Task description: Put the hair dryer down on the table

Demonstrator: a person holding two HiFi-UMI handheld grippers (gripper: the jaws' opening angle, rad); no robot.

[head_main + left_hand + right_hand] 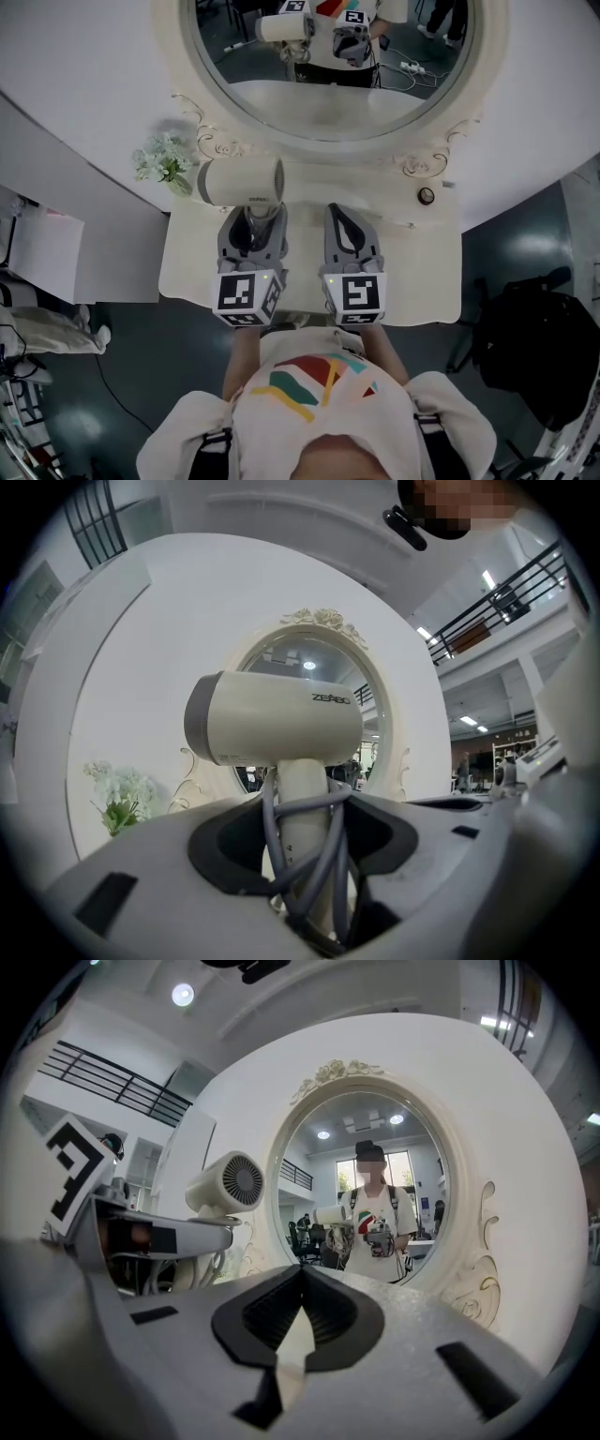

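A cream hair dryer [239, 181] with a grey rear cap is held upright above the cream dressing table [412, 272], its barrel lying sideways. My left gripper [253, 220] is shut on its handle, round which the grey cord is wound. In the left gripper view the hair dryer [272, 719] rises between the jaws of the left gripper [305, 827], and the cord [328, 846] loops over the handle. Beside it on the right, my right gripper [345, 220] is shut with nothing in it. In the right gripper view the right gripper [302, 1283] has its tips touching, and the hair dryer [225, 1185] shows at the left.
A round mirror [328, 66] in an ornate cream frame stands at the table's back. A small bunch of pale flowers [164, 161] sits at the back left and a small round object [427, 195] at the back right. A black bag [534, 347] lies on the floor to the right.
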